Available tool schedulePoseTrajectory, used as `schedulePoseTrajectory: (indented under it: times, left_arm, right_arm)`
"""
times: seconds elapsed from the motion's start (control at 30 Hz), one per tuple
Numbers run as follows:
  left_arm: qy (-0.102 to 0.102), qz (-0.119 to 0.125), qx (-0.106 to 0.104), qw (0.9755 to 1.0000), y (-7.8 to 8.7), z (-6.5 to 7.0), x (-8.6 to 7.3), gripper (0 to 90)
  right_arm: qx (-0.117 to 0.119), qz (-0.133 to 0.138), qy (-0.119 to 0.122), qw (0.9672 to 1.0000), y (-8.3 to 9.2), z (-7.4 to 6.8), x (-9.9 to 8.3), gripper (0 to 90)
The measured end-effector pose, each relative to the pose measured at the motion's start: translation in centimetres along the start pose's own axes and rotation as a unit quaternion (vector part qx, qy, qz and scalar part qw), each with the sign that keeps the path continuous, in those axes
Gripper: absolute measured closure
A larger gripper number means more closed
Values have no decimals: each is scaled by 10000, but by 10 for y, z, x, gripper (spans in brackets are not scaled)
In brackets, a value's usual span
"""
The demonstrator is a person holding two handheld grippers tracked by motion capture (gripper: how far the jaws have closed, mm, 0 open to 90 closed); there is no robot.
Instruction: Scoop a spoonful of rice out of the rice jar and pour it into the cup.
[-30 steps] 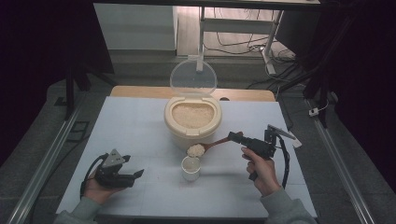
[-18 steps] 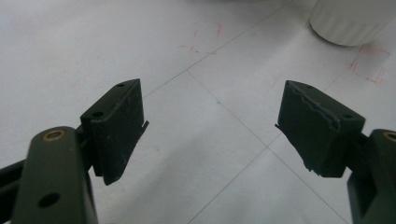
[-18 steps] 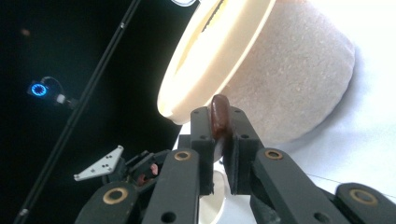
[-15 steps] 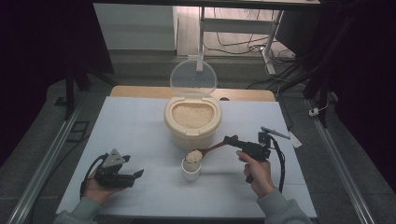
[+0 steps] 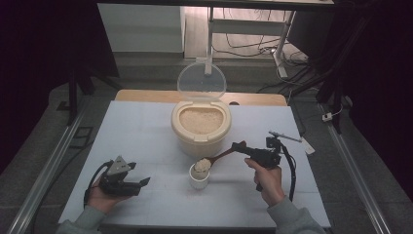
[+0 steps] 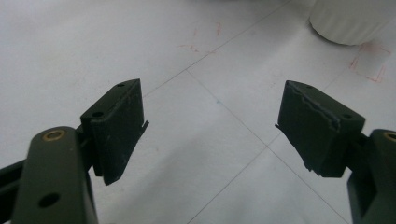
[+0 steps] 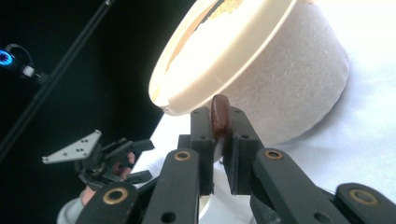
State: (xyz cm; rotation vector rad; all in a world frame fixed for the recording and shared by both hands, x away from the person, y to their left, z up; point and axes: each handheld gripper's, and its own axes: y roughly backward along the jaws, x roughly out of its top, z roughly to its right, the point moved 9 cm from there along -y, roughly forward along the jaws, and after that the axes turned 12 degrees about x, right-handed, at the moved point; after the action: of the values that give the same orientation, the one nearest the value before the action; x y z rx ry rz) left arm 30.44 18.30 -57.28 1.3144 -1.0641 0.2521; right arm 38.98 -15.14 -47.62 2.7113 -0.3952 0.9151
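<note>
— Dark room all round, isn't it? Black curtains on both sides, cables on the floor beyond the far edge, and one white table (image 5: 146, 122) lit in the middle.

— Yes, with thin grid lines and a few faint red marks on its top. What do you count on it?

— One cream tub (image 5: 200, 127) of rice, near the middle towards the far edge, its clear lid (image 5: 201, 83) standing up behind it. One small white cup (image 5: 198, 176) just in front of the tub, towards the near edge. One brown wooden spoon (image 5: 221, 157).

— And two grippers. The right gripper (image 5: 239, 147) has its jaws clamped on the spoon handle; the right gripper view shows the brown handle pinched upright between the black pads (image 7: 201, 135), with the tub wall close behind.

— Where is the spoon's bowl?

— Right over the cup, heaped with one lump of rice (image 5: 202, 165). Whether it touches the rim I cannot tell.

— The left gripper (image 5: 141, 183)?

— Near the near left corner, resting low in the person's left hand (image 5: 100, 192), well apart from the cup. Its jaws stand wide apart with nothing between them; the left gripper view shows bare table between the pads (image 6: 119, 123) and the ribbed base of the cup at the top right.

— Two grey sleeves at the near edge, then.
</note>
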Motion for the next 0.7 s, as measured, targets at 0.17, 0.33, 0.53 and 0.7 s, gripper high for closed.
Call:
schedulePoseTrajectory:
  times: [0.17,0.33,0.53,0.7]
  left_arm:
    - [-7,-3,-2,10000,0,0,0,228]
    - [-5,-2,-1,10000,0,0,0,228]
    - [-5,-1,-5,10000,0,0,0,228]
    - [-12,-3,-4,10000,0,0,0,228]
  right_arm:
    - [-61,-93,168,9998,-4,-5,0,827]
    - [-93,-158,394,9991,-5,-12,0,828]
    - [-133,-183,559,9982,-6,-16,1,828]
    - [-148,-228,784,9965,-7,-19,1,828]
